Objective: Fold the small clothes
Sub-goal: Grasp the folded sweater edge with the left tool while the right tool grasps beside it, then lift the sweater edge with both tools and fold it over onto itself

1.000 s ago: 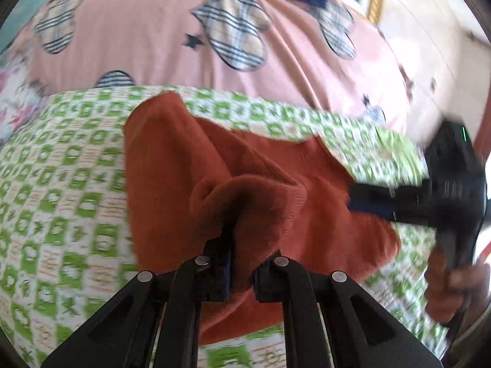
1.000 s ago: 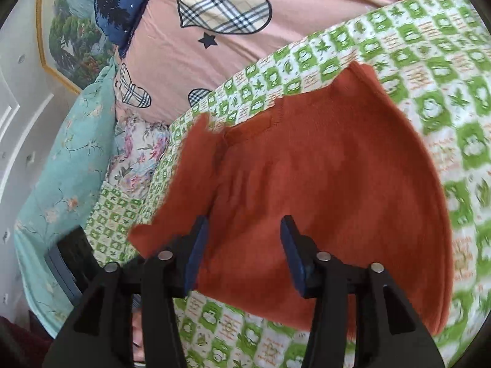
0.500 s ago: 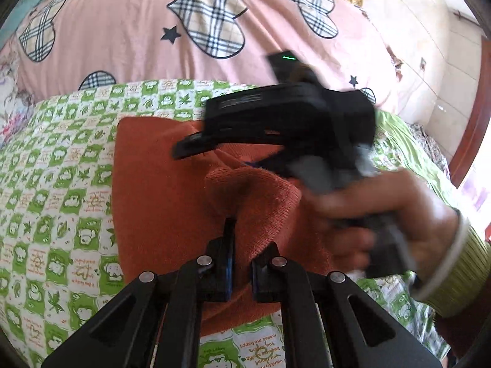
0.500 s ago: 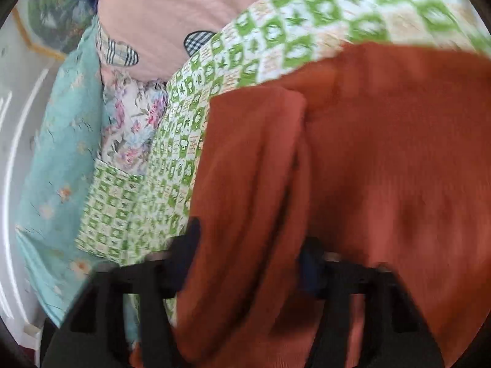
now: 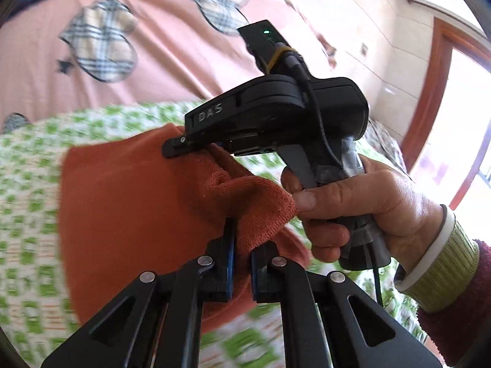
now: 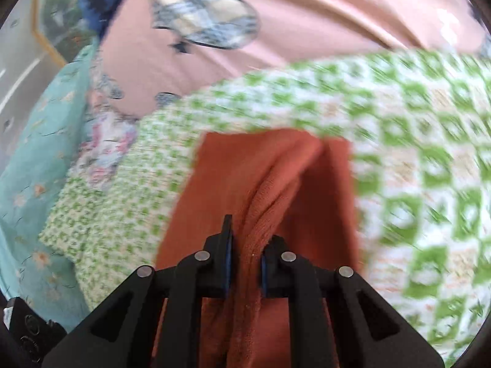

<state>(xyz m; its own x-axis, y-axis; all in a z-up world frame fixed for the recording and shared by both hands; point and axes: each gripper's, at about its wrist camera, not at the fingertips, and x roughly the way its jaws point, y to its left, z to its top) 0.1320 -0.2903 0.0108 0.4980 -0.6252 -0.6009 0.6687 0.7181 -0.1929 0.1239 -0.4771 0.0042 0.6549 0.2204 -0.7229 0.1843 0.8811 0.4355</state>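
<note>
Left wrist view: both grippers [image 5: 242, 245] [image 6: 245, 245] pinch the rust garment [image 5: 129, 202], its far edges blurred.

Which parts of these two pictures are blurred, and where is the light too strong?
Left wrist view: the green checked sheet is smeared by motion, while the right gripper and the hand are sharp; the doorway is overexposed. Right wrist view: the sheet is streaked, the orange garment softer, the gripper sharp.

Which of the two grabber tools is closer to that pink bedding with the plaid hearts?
Right. Seen from the left wrist, the right hand-held gripper holds the orange garment at its far edge, nearest the pink bedding. The left hand-held gripper clamps a fold farther back.
</note>
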